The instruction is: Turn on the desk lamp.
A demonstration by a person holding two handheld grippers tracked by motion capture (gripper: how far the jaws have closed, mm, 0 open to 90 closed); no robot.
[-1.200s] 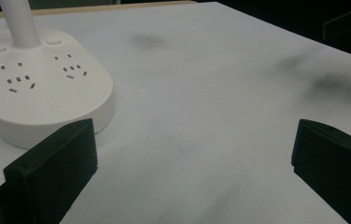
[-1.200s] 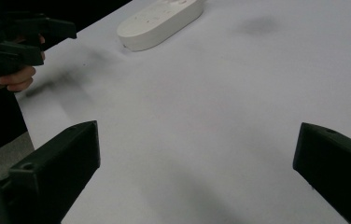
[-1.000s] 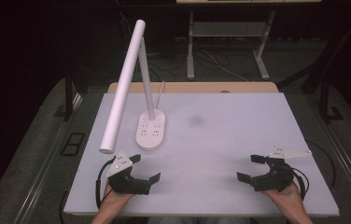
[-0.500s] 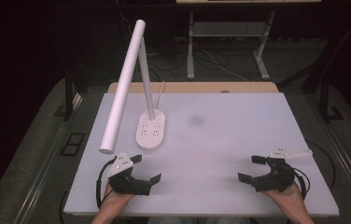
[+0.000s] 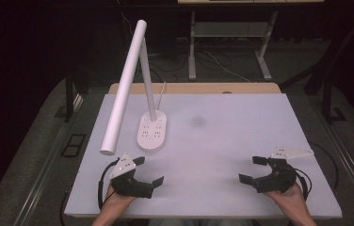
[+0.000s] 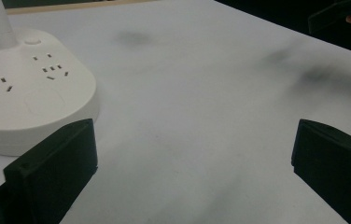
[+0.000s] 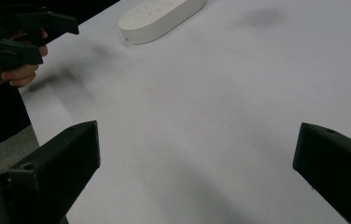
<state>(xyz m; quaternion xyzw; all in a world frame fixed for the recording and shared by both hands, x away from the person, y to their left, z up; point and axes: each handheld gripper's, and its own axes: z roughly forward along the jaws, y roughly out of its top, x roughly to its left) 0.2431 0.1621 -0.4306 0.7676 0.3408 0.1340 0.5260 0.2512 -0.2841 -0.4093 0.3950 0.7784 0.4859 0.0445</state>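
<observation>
High view: the white desk lamp (image 5: 152, 132) stands at about 10 o'clock on the tabletop (image 5: 222, 141). The left claw (image 5: 148, 170) lies near its base at 7 o'clock, the right claw (image 5: 255, 169) at 5 o'clock (both spread wide, empty). Left gripper view: the lamp base sits just beyond one jaw. Right gripper view: the base lies well off at 11 o'clock.

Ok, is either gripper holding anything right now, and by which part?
Nothing is held. The left gripper and right gripper both have open jaws over bare table, clear of the lamp.
</observation>
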